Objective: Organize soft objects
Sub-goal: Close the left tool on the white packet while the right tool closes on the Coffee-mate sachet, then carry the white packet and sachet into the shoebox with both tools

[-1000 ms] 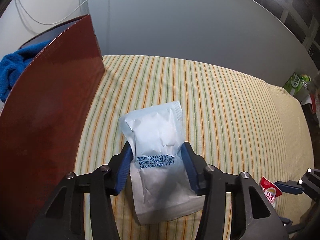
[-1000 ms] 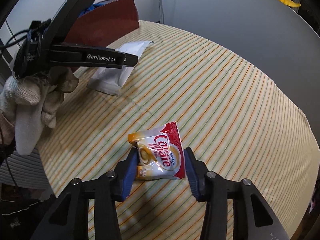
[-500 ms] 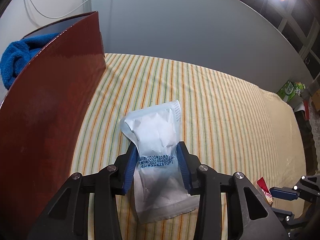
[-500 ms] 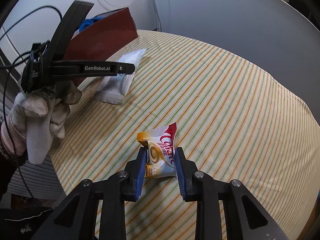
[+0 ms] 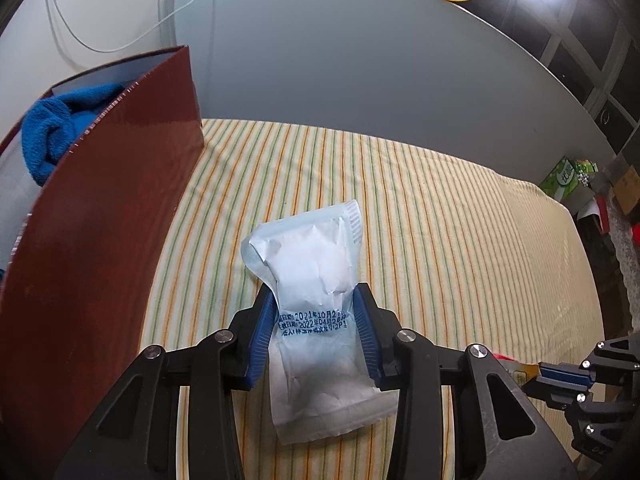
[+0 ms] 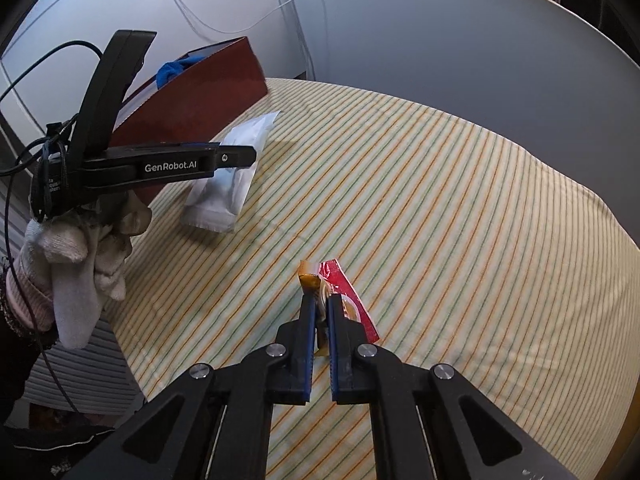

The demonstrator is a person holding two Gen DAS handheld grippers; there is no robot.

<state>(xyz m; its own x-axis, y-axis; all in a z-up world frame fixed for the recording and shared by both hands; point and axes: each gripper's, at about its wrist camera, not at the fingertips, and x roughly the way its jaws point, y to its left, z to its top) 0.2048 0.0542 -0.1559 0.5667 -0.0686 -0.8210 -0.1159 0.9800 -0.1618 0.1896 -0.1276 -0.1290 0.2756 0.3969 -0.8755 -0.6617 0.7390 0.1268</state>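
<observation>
Closest in, both grippers already had something, so this looked like the grab stage being wrapped up rather than any sorting finished. The right gripper (image 6: 319, 322) was pressed nearly together on the red and yellow sachet (image 6: 344, 294), which was squashed up edgewise between the blue pads and stuck out just past the tips; those jaws had just been closing onto it. It looked barely off the striped cloth (image 6: 460, 216), if at all, so I'd call that one gripped but not carried yet.

Same story on the other side. The left gripper (image 5: 315, 322) was pinching the white pouch (image 5: 316, 292) around its middle, right at the printed date lines, with both pads dented into it. Its jaws had closed in over the last second and then pretty much settled. Half the pouch poked out ahead of the fingers, the other half hung back toward the camera.

Further out, to the left of that gripper, stood the dark red box (image 5: 100, 264), with a blue towel (image 5: 52, 136) already sitting inside near its far end. My guess is that's the drop spot, so one soft thing was done and two were left to carry over and release. Beyond the pouch the cloth showed nothing else to collect.
</observation>
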